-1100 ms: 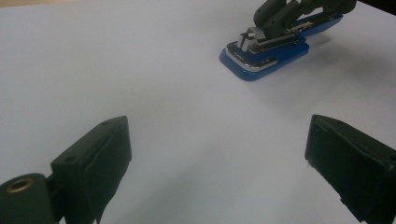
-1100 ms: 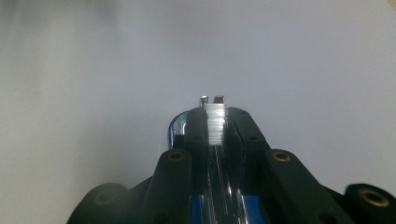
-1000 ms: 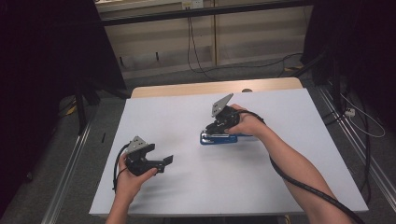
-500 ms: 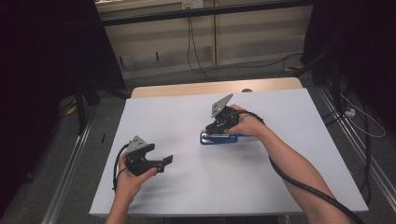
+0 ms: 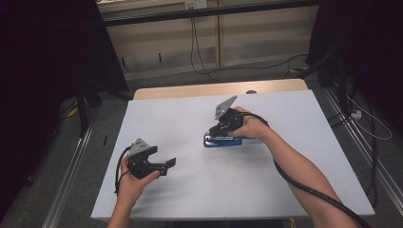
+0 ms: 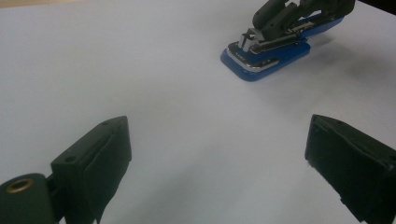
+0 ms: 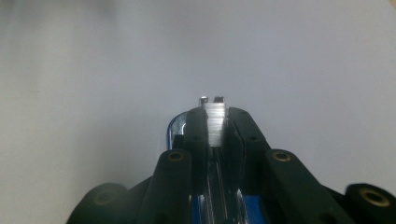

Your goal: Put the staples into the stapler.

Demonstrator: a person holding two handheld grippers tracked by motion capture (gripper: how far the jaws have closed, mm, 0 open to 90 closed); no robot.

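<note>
Nothing has shifted over the last second — both hands sit where they were. The right tool (image 5: 222,129) stays clamped narrow on the staple track of the blue stapler (image 5: 222,141), which lies mid-counter (image 5: 190,190), slightly right of centre. The left tool (image 5: 164,165) hangs wide and empty near the left edge. This looks like a steady hold, probably mid-grip before any lift or reload.

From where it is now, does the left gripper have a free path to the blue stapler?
Probably yes. The left gripper is open, with bare white table between it and the stapler. But the right gripper already clamps its top, leaving mainly the front end free.
</note>
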